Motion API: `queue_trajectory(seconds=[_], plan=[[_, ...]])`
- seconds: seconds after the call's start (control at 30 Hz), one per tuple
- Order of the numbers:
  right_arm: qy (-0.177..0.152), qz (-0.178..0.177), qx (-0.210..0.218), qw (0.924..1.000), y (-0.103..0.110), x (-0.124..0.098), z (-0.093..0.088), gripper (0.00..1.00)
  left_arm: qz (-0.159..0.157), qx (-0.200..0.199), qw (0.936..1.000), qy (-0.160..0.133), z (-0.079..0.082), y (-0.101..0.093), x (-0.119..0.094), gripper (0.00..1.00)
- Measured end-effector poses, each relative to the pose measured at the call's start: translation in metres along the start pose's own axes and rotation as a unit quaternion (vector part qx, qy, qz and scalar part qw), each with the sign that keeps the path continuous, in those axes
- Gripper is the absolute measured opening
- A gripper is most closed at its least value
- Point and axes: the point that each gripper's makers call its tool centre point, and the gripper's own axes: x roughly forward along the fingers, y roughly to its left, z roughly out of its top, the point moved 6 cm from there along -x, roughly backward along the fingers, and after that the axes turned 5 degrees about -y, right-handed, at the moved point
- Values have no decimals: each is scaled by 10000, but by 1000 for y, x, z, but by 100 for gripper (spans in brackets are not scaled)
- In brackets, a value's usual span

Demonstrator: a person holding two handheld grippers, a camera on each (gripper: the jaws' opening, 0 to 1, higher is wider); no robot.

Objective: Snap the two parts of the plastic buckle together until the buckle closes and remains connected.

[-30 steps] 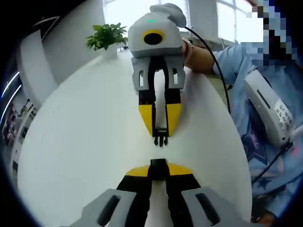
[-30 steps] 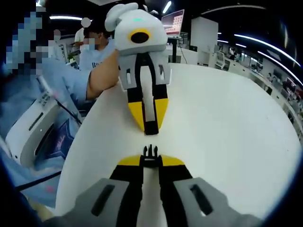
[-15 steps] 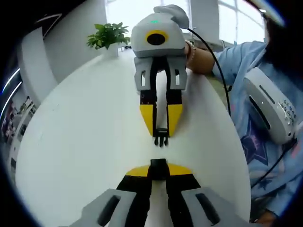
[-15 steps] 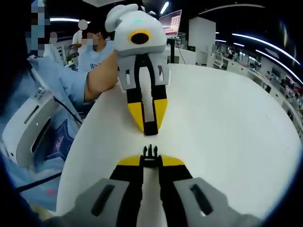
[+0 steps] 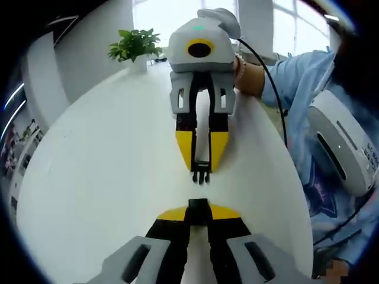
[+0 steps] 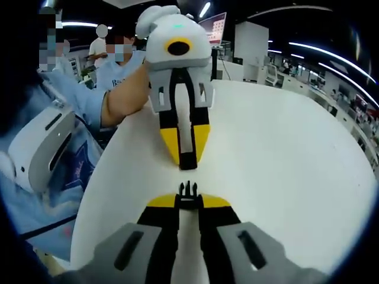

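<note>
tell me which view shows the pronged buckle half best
The right gripper view: the black pronged plastic buckle half stands near, prongs distinct, between the right gripper fingers. The left gripper view shows it farther off, prongs pointing toward the camera.

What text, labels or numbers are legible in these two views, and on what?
None can be read.
Red-and-white monitor screen behind the round white table: content too small and blurred to read.
Light blue shirt's dark star print, right gripper view: a graphic, with no legible lettering.
White rounded device at the person's side: no markings legible.
Grey-and-yellow left gripper, right gripper and the two black plastic buckle halves: no lettering visible.
</note>
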Motion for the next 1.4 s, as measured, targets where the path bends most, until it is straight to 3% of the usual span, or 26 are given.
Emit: queue_trajectory(seconds=[1.4], plan=[[-139, -35, 33, 9999, 8, -1, -2, 12, 38, 6, 10000, -52, 0, -8, 0, 10]])
